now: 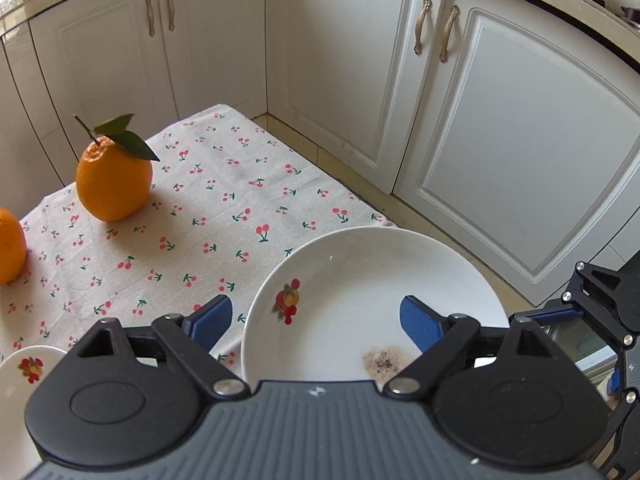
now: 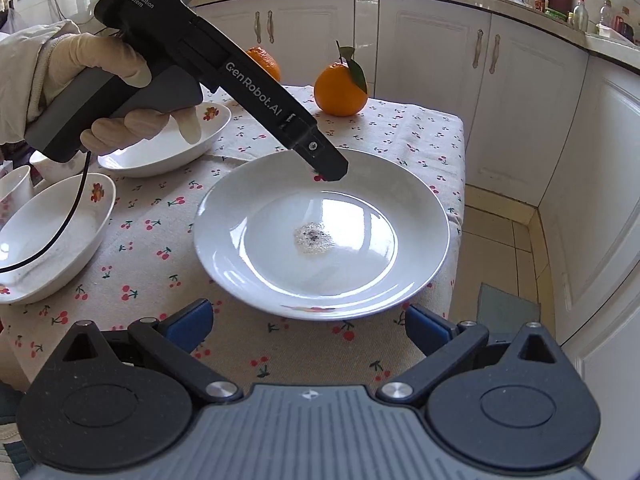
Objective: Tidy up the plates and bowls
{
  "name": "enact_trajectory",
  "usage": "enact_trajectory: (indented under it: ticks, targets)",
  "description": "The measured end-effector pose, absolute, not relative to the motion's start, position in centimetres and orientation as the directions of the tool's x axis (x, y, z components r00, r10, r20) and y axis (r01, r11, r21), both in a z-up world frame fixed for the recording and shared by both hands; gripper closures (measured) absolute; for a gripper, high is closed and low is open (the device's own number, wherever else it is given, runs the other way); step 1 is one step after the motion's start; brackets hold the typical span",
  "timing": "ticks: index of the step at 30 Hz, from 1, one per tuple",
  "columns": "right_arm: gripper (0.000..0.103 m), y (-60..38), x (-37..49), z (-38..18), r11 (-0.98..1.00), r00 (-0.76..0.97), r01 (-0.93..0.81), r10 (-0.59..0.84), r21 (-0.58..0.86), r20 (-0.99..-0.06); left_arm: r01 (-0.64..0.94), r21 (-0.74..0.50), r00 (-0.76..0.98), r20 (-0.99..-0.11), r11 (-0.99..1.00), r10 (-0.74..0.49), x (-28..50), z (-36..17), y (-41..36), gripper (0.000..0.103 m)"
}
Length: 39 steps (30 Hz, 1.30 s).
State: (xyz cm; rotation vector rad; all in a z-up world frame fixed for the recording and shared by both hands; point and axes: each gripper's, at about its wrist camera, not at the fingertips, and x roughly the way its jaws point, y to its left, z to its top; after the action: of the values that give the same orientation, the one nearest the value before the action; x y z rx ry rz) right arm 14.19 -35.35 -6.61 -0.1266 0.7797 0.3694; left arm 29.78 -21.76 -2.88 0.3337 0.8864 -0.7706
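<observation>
White plate (image 2: 320, 236) with a speckled stain lying on the cherry-print tablecloth (image 2: 152, 248), left gripper (image 1: 316, 320) released above its rim, right gripper (image 2: 310, 330) spread open just short of its near edge, nothing grasped.

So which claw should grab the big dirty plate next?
Probably the right claw. It is open, facing the plate's near rim. The left claw is open too, but it hangs above the far rim.

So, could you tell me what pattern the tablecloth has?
Small red cherries on the beige fabric tablecloth; clearest in the left wrist view.
</observation>
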Motion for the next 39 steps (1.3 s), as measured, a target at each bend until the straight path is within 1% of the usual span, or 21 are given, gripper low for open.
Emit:
enact_trajectory:
  ticks: [6,12,15,18,19,24,29,33,36,39]
  targets:
    - [0.000,-33.8,11.5,-4.8,0.929,0.677,-0.368,0.293,0.034,-0.675,0.704,-0.021,0.457,-0.752,0.710,-0.475,25.7,0.6,-19.5,0.012]
    - [0.000,-32.0,9.7,-3.1,0.939,0.731,-0.342,0.288,0.032,-0.618,0.677,0.016,0.540,-0.690,0.736,-0.482,20.3,4.1,-16.3,0.012]
    - [0.000,-31.0,8.7,-2.6,0.944,0.754,-0.330,0.276,0.021,-0.596,0.644,0.058,0.598,-0.659,0.763,-0.456,17.6,5.2,-14.5,0.012]
    - [0.000,-30.1,7.9,-2.3,0.940,0.762,-0.340,0.287,0.019,-0.580,0.604,0.114,0.665,-0.617,0.789,-0.420,14.6,5.8,-12.7,0.006]
    - [0.000,-29.8,7.7,-2.3,0.936,0.761,-0.350,0.302,0.028,-0.574,0.589,0.121,0.682,-0.605,0.799,-0.411,13.8,5.9,-12.0,0.006]
    - [0.000,-28.7,6.5,-2.3,0.922,0.759,-0.385,0.340,0.039,-0.555,0.525,0.154,0.726,-0.594,0.837,-0.346,10.0,4.8,-8.7,0.006]
    - [0.000,-28.1,5.7,-2.7,0.915,0.752,-0.398,0.369,0.071,-0.546,0.448,0.196,0.766,-0.588,0.872,-0.261,6.8,2.2,-5.5,0.006]
    - [0.000,-27.5,5.4,-3.1,0.907,0.741,-0.411,0.389,0.090,-0.547,0.398,0.170,0.754,-0.621,0.901,-0.216,5.0,-0.7,-2.8,0.006]
    - [0.000,-26.9,5.5,-3.3,0.903,0.734,-0.420,0.394,0.086,-0.554,0.373,0.173,0.745,-0.641,0.911,-0.183,3.6,-2.7,-1.4,0.006]
    - [0.000,-26.5,5.5,-3.3,0.902,0.730,-0.423,0.393,0.081,-0.560,0.366,0.141,0.724,-0.665,0.920,-0.187,2.8,-4.2,-0.1,0.006]
